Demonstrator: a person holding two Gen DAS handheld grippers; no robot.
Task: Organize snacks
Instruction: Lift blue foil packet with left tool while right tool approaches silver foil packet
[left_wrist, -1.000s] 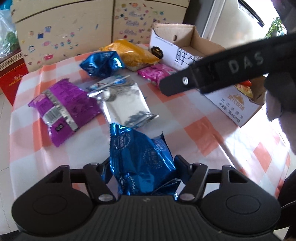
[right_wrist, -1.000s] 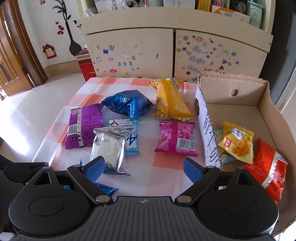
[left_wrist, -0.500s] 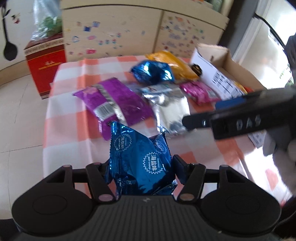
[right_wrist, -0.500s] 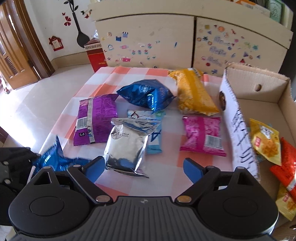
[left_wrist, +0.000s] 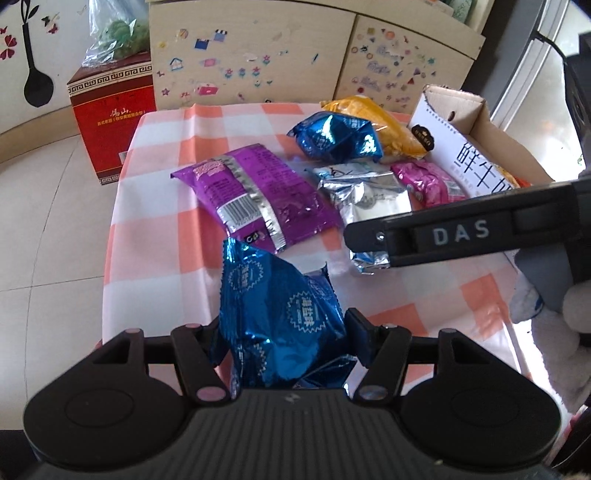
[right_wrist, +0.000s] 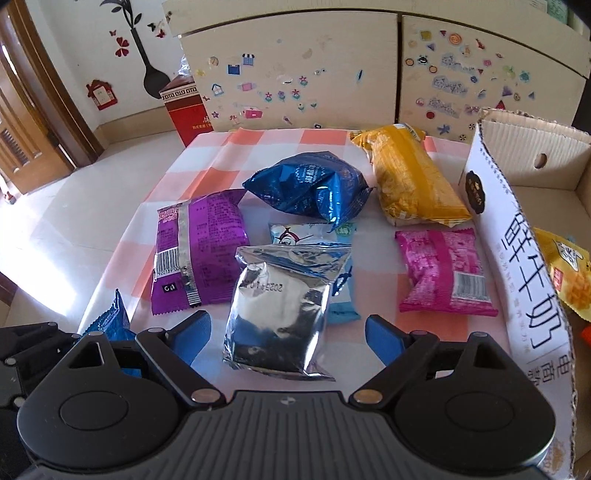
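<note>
Between the left fingers: the left gripper (left_wrist: 282, 334) is clenching a blue foil packet (left_wrist: 277, 314), its crinkled body bulging up and forward out of the jaws above the near edge of the checked tablecloth (left_wrist: 155, 206).
Right gripper: the right gripper (right_wrist: 288, 325) is standing released, jaws wide apart, and is hovering just over the near end of the silver pouch (right_wrist: 280, 310) without touching it, as far as I can tell.
Slip risk: the blue foil packet is looking puffy and slick; I am judging that a pinch on its air-filled middle could let it squirm loose on the way to the cardboard box (right_wrist: 517, 258).
Collision risk: the right gripper's arm is crossing the left camera's view between the held packet and the box, so a direct carry is likely heading into it.
Box wall: the near white flap is standing tall, and a low carry is probably going to catch it.
Stacked pouches: the silver pouch is lying on top of a pale blue packet (right_wrist: 343, 236); a deep grab may be taking both.
Waiting snacks: a purple bag (right_wrist: 195, 251), a second blue bag (right_wrist: 310, 186), a yellow bag (right_wrist: 406, 181) and a pink packet (right_wrist: 439, 269) are lying on the cloth, outside the box.
Inside the box: a small yellow packet (right_wrist: 565, 269) is already resting there.
</note>
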